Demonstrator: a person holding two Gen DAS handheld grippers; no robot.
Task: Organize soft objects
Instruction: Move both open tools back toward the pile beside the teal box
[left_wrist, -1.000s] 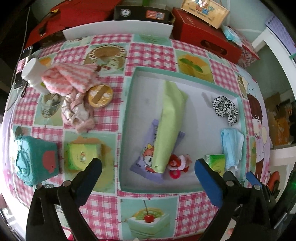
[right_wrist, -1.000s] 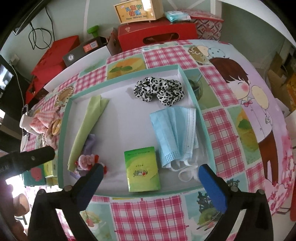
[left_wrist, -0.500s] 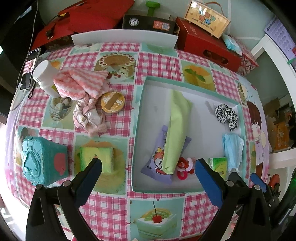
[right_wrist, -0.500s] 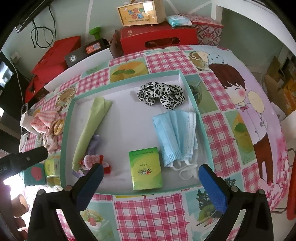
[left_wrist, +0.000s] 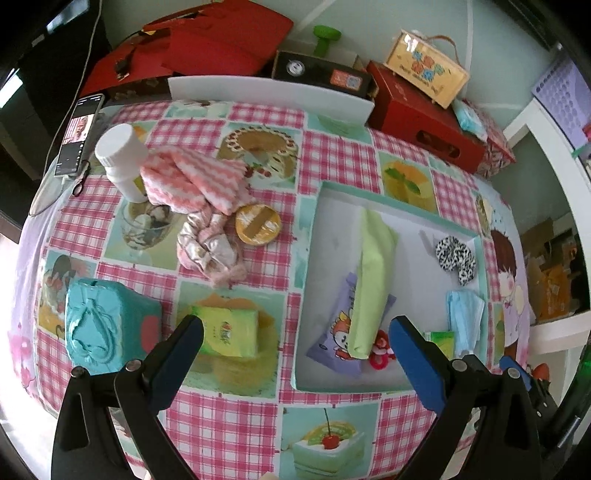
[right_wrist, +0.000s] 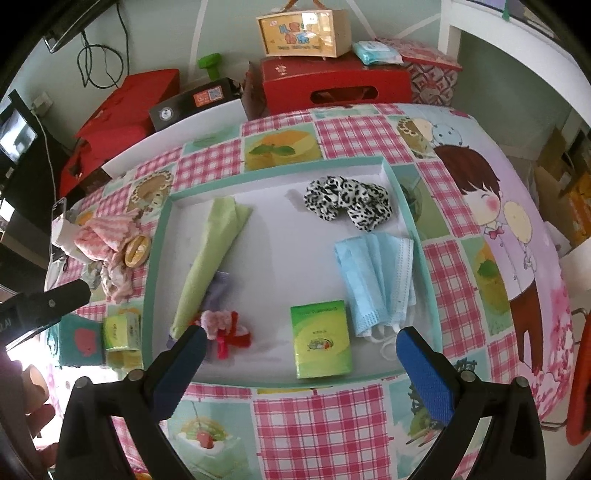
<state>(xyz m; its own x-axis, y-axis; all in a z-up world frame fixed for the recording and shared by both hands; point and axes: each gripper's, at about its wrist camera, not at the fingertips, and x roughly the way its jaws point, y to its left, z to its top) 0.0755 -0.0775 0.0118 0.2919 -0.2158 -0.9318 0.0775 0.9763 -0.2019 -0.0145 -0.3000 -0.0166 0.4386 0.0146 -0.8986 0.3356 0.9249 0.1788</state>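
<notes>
A teal-rimmed white tray (left_wrist: 307, 236) (right_wrist: 413, 206) holds a folded green cloth (left_wrist: 371, 273) (right_wrist: 210, 254), a purple packet (left_wrist: 338, 339), a red-pink hair tie (right_wrist: 227, 330), a leopard scrunchie (right_wrist: 347, 201) (left_wrist: 456, 256), blue face masks (right_wrist: 380, 273) (left_wrist: 463, 321) and a green tissue pack (right_wrist: 320, 343). On the tablecloth left of the tray lie a pink striped cloth (left_wrist: 192, 177), a pale pink scrunchie (left_wrist: 207, 251), another green tissue pack (left_wrist: 229, 330) and a teal box (left_wrist: 107, 325). My left gripper (left_wrist: 295, 338) hovers open above the tray's near-left edge. My right gripper (right_wrist: 297, 347) hovers open over the tray's near rim.
A white bottle (left_wrist: 120, 158), a round yellow tin (left_wrist: 258, 223) and a phone (left_wrist: 77, 134) sit at the left. Red boxes (right_wrist: 332, 83), a black box (left_wrist: 321, 74) and a yellow carton (right_wrist: 303, 33) line the far edge of the table.
Both grippers have pulled back and up from the table, so more of it shows. Nothing on the table has moved and both stay open.
</notes>
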